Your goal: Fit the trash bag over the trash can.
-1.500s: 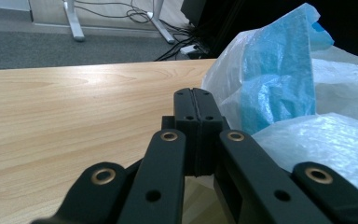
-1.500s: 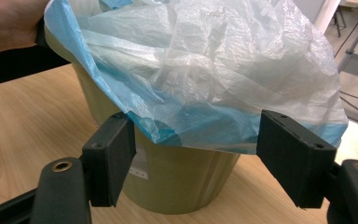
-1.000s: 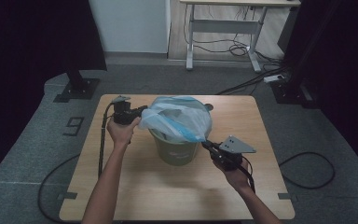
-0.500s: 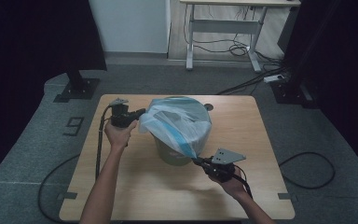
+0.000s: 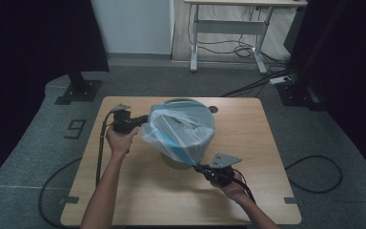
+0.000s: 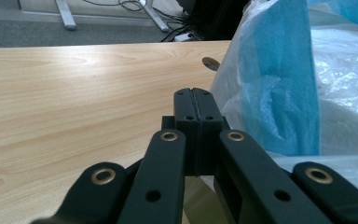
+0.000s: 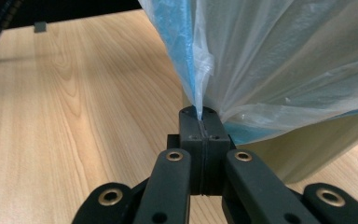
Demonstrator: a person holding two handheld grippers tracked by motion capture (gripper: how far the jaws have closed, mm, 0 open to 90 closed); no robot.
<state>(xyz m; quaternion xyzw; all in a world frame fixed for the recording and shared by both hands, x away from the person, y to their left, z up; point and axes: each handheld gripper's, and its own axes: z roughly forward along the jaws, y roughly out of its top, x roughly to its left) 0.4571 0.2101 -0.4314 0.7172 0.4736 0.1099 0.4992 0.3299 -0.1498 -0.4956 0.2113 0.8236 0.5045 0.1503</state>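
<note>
A pale green bin (image 5: 173, 162) stands mid-table with a translucent blue-white plastic bag (image 5: 178, 130) stretched over its top. My left gripper (image 5: 145, 120) is at the bag's left edge. Its jaws are shut, with the film drawn taut to their tips. In the left gripper view the bag (image 6: 279, 88) bulges just right of the shut left gripper (image 6: 196, 99). My right gripper (image 5: 198, 166) sits low at the bin's front right, shut on a pinched fold of the bag. In the right gripper view the bag (image 7: 279, 56) fans upward from the right gripper (image 7: 199, 114), and the bin (image 7: 317, 147) wall shows beneath it.
The wooden table (image 5: 271, 143) has a round cable hole (image 5: 212, 109) behind the bin. Black cables trail from both grippers over the table's front and left edges. A white desk (image 5: 228, 28) and a black stand base (image 5: 78, 90) stand on the grey floor beyond.
My right gripper has sunk and come toward the front edge, drawing the bag's edge down over the bin's front right side. The left gripper has stayed where it was.
</note>
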